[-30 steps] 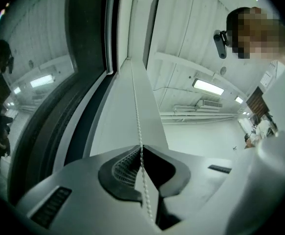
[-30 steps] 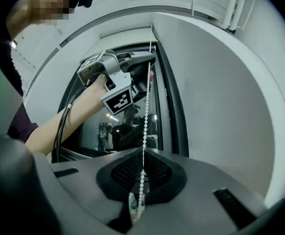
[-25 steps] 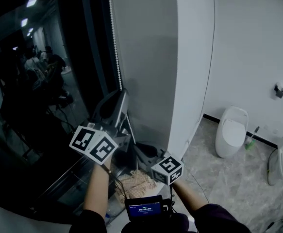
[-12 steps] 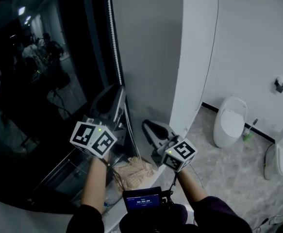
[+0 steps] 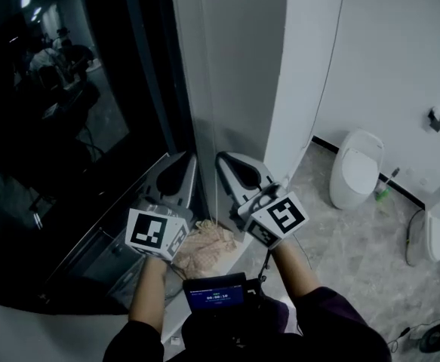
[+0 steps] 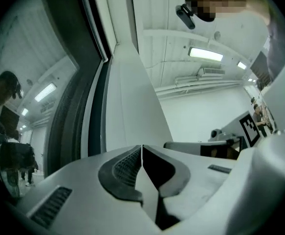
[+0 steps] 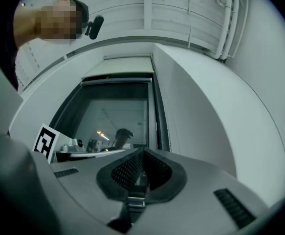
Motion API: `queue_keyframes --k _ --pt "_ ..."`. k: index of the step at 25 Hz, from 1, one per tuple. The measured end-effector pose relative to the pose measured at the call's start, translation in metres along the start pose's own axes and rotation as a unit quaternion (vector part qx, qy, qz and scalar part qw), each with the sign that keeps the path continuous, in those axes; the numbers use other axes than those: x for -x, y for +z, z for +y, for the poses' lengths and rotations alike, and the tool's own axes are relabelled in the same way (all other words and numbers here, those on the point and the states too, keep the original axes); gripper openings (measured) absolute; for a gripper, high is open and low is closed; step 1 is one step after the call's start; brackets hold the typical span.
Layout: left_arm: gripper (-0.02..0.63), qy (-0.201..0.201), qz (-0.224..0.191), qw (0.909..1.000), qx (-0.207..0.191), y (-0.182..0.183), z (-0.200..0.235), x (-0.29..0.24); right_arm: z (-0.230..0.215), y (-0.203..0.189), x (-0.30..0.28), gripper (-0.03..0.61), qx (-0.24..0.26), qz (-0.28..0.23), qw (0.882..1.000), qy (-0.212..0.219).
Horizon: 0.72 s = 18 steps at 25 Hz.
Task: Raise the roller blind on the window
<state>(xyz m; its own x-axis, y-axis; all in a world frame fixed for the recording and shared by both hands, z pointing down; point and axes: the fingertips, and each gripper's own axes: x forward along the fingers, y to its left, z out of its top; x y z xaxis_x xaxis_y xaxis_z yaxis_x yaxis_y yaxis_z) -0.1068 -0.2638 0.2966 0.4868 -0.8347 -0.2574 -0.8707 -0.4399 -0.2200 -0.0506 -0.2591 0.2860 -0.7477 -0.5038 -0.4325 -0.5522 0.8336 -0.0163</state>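
While held before the window [image 5: 91, 127] | left gripper [image 5: 179, 173] clenched | right gripper [image 5: 233, 168] clenched | screen [image 5: 215, 293] digits illegible

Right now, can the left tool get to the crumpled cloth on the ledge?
Probably yes. The cloth lies close by the left tool, with nothing between them. But the tool points away and is shut, so it must turn and open.
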Motion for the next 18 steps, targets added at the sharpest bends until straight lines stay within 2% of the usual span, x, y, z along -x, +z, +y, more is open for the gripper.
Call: queue_keyframes --k 3,9,18 --pt "0.018 0.004 0.01 0.9999 0.002 -0.003 -0.012 0.001 0.002 0.003 -0.001 0.008 0.014 0.009 1.0 -0.001" --pt "0.018 0.006 0.005 0.9996 0.028 -0.004 -0.003 0.017 0.016 -0.007 -0.013 0.008 0.004 0.01 1.0 0.001" --pt "0.018 0.019 0.005 0.9993 0.032 -0.005 -0.001 0.022 0.022 -0.008 -0.016 0.008 0.002 0.015 1.0 0.002"
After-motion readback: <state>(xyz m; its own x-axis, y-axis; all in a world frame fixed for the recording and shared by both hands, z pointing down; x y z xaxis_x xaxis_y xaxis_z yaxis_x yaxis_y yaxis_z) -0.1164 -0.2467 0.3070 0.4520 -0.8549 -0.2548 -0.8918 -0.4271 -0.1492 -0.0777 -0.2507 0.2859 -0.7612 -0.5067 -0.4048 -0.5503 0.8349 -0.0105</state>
